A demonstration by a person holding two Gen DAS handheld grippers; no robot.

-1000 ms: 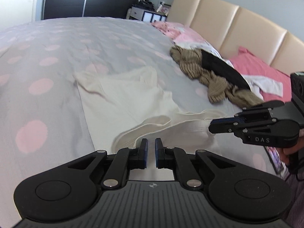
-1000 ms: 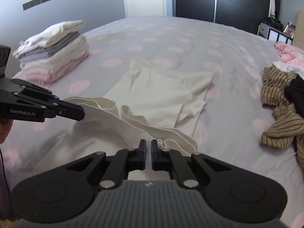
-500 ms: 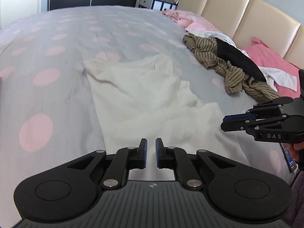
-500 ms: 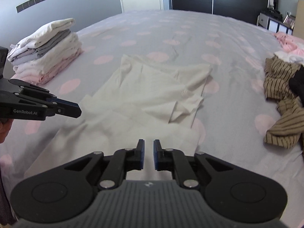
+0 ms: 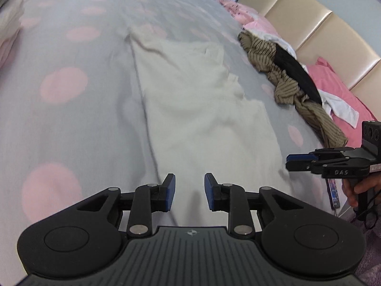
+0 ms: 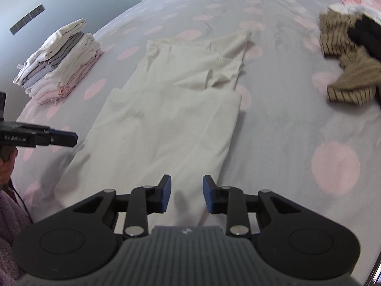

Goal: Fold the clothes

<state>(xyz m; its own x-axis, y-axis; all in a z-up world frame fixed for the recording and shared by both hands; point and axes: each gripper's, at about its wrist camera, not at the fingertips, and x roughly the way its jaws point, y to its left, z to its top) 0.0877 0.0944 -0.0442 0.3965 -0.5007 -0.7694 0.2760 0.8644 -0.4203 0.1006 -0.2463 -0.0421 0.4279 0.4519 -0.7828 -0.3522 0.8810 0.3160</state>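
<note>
A grey bedspread (image 6: 285, 109) with pink dots is seen, a cream garment (image 6: 166, 124) laid flat at its near edge. The left gripper (image 5: 189, 191) and right gripper (image 6: 186, 194) are held spread over the garment's near hem.

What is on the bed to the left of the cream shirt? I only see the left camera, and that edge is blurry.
Observer: A neat stack of folded clothes, white, grey and pink.
Operator: Is my right gripper holding the shirt?
Observer: No. The right gripper is open above the cream shirt.
Operator: Is the shirt folded at all?
Observer: Its near part lies doubled over, with a straight edge across the middle.
</note>
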